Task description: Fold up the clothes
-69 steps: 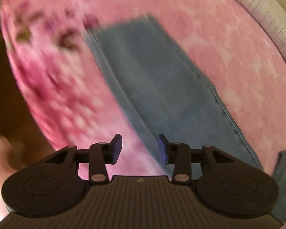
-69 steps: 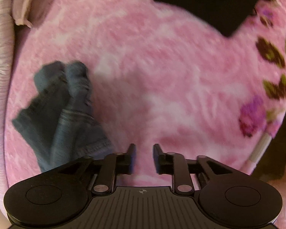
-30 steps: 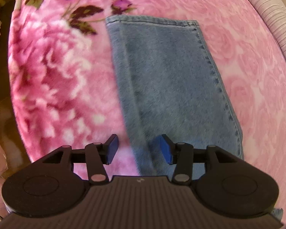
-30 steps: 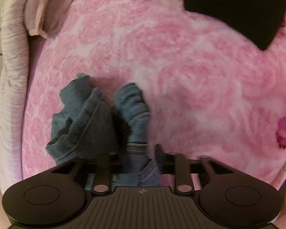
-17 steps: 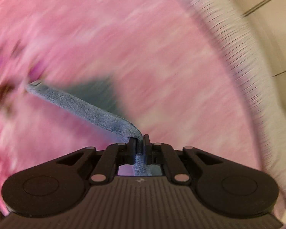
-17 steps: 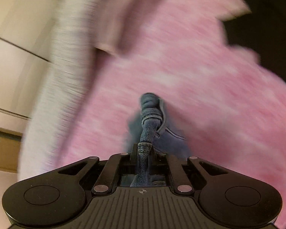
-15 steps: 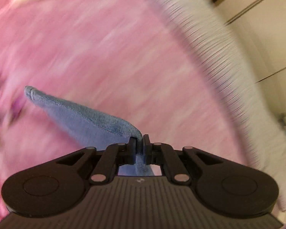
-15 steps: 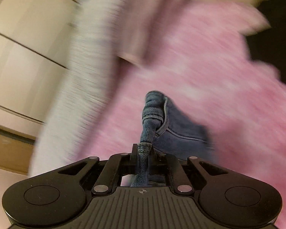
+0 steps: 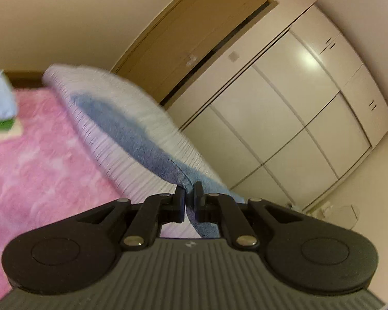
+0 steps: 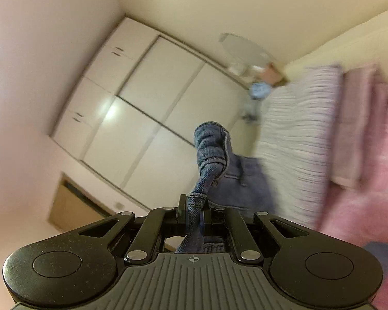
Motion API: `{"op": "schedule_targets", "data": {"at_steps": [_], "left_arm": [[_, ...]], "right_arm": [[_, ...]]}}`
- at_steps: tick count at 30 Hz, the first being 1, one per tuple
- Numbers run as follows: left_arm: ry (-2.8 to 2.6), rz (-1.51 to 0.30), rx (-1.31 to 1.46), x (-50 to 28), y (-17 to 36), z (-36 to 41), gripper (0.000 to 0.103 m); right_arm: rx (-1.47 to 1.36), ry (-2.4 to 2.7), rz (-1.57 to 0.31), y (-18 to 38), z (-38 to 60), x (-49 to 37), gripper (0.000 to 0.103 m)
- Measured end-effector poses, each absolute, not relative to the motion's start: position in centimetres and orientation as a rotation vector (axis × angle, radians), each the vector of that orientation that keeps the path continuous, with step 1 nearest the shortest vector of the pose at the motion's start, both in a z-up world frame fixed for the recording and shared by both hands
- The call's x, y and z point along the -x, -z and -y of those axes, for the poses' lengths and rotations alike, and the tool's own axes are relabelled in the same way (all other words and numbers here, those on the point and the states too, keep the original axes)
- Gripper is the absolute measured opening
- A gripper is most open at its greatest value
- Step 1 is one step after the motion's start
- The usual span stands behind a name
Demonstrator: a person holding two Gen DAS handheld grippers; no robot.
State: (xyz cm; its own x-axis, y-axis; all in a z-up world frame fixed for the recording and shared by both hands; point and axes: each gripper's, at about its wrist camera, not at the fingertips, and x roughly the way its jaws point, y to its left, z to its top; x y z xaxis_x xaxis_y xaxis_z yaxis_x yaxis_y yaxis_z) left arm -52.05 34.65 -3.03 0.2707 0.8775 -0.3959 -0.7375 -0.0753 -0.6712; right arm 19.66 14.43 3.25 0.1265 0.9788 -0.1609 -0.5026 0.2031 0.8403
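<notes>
Left gripper (image 9: 189, 199) clamped on a fold of the blue jeans (image 9: 132, 139), fingers (image 9: 179, 201) nearly pressed together with only the denim thickness between them. From the pinch, a long strip of denim running forward and to the left of the fingertips, lifted clear and blurred against the ribbed white bedding edge (image 9: 147, 121). Pink floral blanket (image 9: 38, 168) spread to the left of the fingers, lower down. Beyond and to the right of the fingertips, a tan door (image 9: 194, 44) and the white wardrobe doors (image 9: 297, 118).

Right gripper (image 10: 194, 218) likewise closed on the jeans (image 10: 212, 155), fingers (image 10: 182, 215) pinching a stitched seam or waistband part. Bunched denim rising straight ahead of the fingertips in a rounded knob, more cloth hanging just to the right of them. Further right of the fingers, the ribbed white bedding (image 10: 302, 139), a pale pink folded cloth (image 10: 359, 124) and the pink blanket (image 10: 370, 201), all smeared by motion. Ahead and left of the fingertips, the white wardrobe (image 10: 147, 108) and a bare wall. Some small blurred items near the far bed corner, too unclear to name.
</notes>
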Motion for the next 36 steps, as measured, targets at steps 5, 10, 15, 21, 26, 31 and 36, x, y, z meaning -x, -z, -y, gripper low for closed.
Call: {"op": "schedule_targets", "data": {"at_steps": [5,10,15,21,26,31,36], "left_arm": [[-1.413,-0.206,1.108,51.2,15.6,-27.8,0.009],[-1.515,-0.620,1.449,51.6,30.2,-21.9,0.010],[-1.633,-0.584,1.480,52.6,31.9,-17.4,0.029],[-1.701,-0.549,1.363,52.3,30.0,-16.6,0.027],[-1.780,-0.441,1.362,53.9,29.3,-15.2,0.028],[-1.859,-0.253,1.407,56.8,29.8,-15.3,0.034],[-1.897,-0.172,1.458,59.0,32.1,-17.6,0.034]], "right_arm": [[-0.597,-0.830,-1.096,9.9,-4.7,-20.3,0.006],[-0.432,-0.463,-1.289,21.4,1.4,-21.6,0.010],[-0.362,-0.415,-1.348,25.6,4.5,-22.5,0.026],[-0.304,-0.376,-1.409,30.1,8.0,-23.5,0.036],[-0.338,-0.422,-1.439,31.8,8.8,-24.3,0.038],[-0.349,-0.471,-1.450,33.6,8.4,-24.3,0.038],[-0.354,-0.469,-1.443,35.1,7.2,-23.2,0.038]]}}
